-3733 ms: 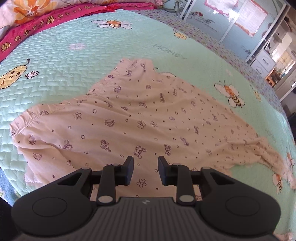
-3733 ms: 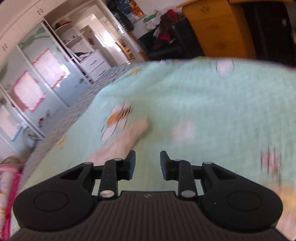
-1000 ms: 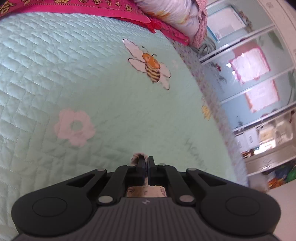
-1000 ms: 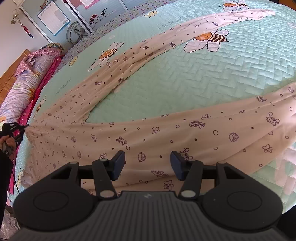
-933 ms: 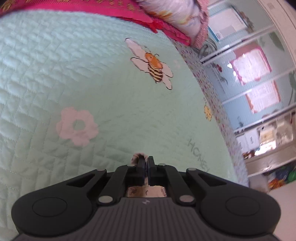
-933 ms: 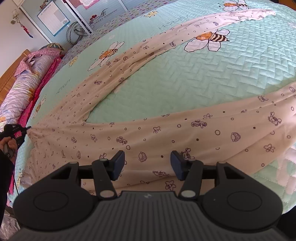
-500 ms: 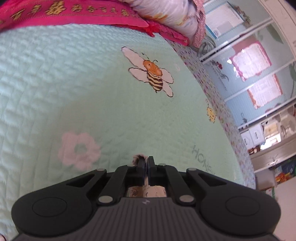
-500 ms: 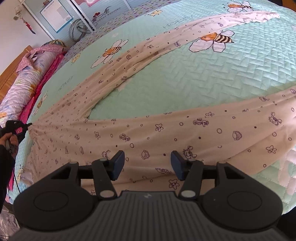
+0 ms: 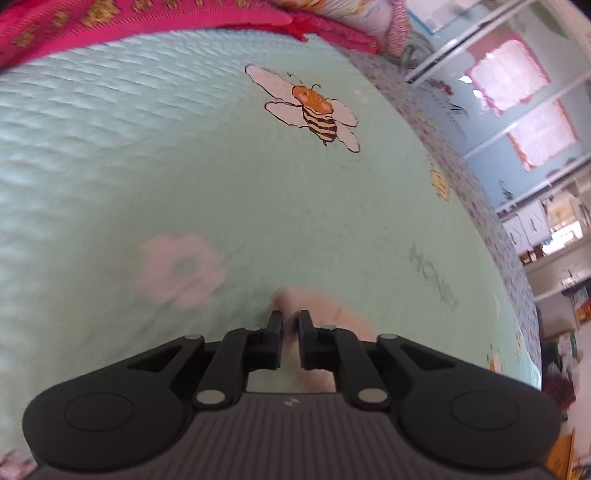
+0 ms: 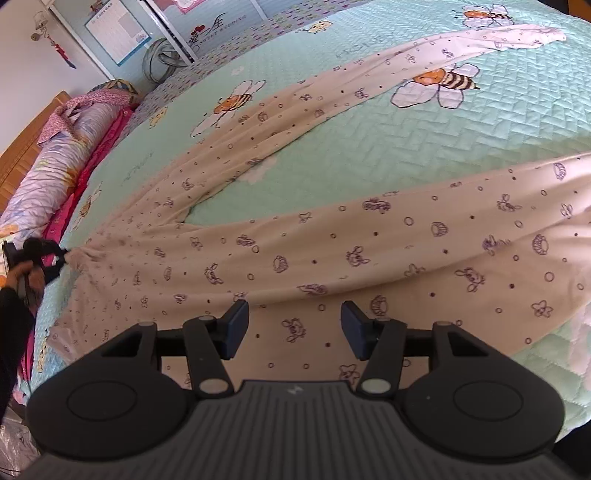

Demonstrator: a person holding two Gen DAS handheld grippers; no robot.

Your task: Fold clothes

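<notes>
Printed cream pajama pants (image 10: 332,251) spread flat on mint bee-print quilt (image 10: 498,147), both legs fanned apart toward far side. Left gripper (image 9: 290,325) at waistband corner, jaws opening, narrow gap, cloth between them, pads apparently not pressing. Right gripper (image 10: 293,328) above near leg, jaws wide apart, nothing gripped. Pink bedding (image 9: 110,26) along quilt edge.

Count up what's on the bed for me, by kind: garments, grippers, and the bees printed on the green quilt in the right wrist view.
Garments: 1, the cream printed pants
Grippers: 2, left gripper, jaws opening around cloth, and right gripper
Bees on the quilt: 3
Total: 6
</notes>
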